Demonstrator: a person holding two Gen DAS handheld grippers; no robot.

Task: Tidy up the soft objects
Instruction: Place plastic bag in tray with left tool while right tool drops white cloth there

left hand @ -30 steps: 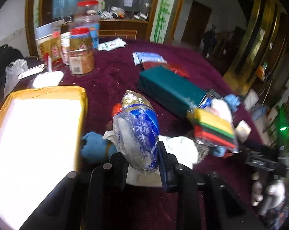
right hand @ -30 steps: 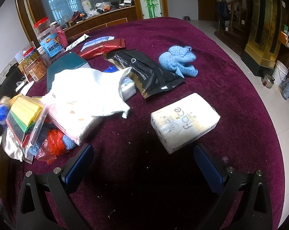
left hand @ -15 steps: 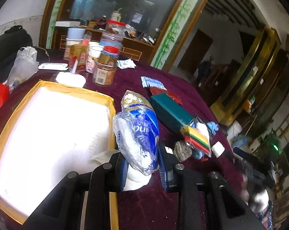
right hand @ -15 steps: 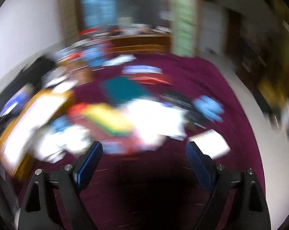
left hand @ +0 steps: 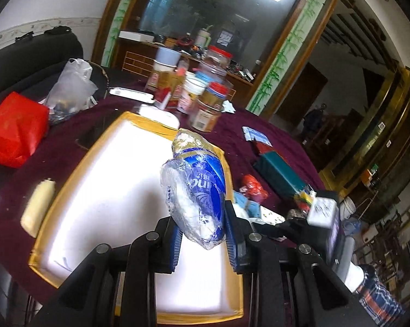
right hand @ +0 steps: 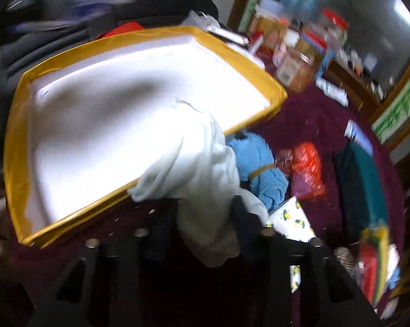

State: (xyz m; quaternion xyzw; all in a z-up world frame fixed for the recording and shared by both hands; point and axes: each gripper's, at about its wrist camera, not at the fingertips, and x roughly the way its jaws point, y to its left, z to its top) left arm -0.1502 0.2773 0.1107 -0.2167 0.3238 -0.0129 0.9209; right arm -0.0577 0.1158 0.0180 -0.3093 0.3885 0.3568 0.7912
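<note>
Both grippers grip: left gripper (left hand: 202, 234) fingers pinch blue-white packet (left hand: 195, 196); right gripper (right hand: 206, 226) fingers closing around white cloth (right hand: 202, 179).

The pack (left hand: 195, 190) in my left gripper (left hand: 202, 238) is crinkly glossy plastic film, blue and clear. My right gripper (right hand: 206, 226) is closing on a soft matt white cloth (right hand: 202, 179). The tray (left hand: 139, 121) has a shiny yellow taped rim and a smooth white inside. The tablecloth (left hand: 229, 133) looks like fuzzy maroon velvet, and the blue towel (right hand: 262, 169) is fluffy.
</note>
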